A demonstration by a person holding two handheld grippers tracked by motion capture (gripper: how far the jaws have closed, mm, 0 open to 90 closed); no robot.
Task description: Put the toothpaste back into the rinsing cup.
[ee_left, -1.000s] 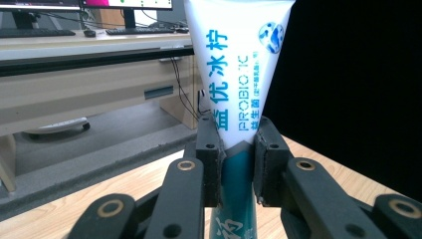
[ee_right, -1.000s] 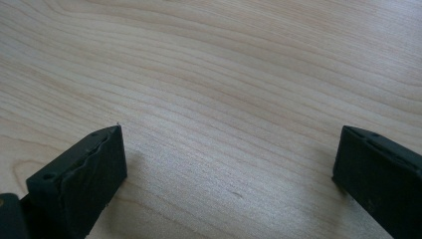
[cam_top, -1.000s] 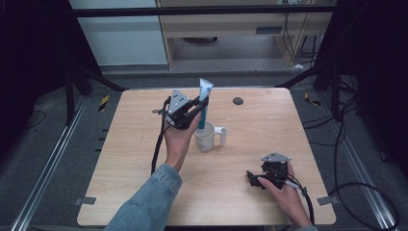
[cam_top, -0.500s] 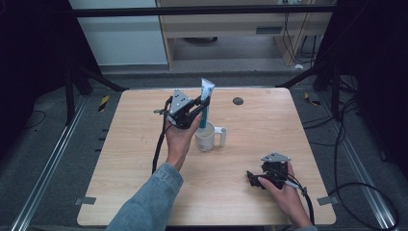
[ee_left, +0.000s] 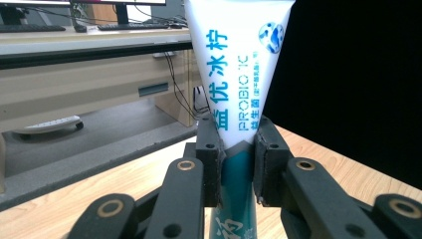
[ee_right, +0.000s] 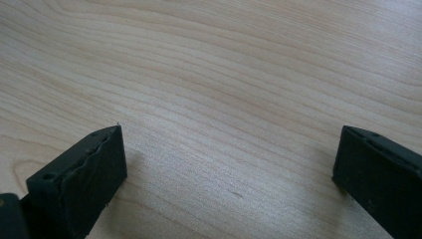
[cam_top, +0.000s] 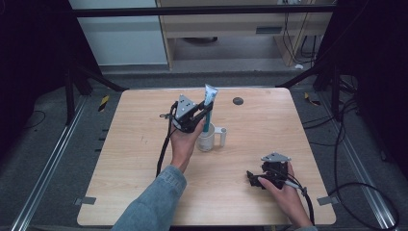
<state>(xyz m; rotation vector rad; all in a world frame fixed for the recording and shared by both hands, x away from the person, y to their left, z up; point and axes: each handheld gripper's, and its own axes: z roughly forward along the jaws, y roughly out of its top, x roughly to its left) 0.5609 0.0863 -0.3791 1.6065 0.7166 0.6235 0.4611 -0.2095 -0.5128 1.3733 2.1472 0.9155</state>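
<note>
High view: one toothpaste tube (cam_top: 209,103), one white mug (cam_top: 208,138).
Left gripper (cam_top: 202,111) clamps the soft, flat tube upright over the glossy mug; right gripper (cam_top: 255,179) rests unclenched on grained wooden table (cam_top: 269,125).

We see the white-and-teal toothpaste tube (ee_left: 238,79) upright, crimped end up, its lower end inside the white mug (cam_top: 208,139).

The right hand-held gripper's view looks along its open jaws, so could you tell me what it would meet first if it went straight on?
Most likely the wooden table. The right hand-held gripper stands open with nothing between its jaws, angled down at bare tabletop just ahead.
</note>
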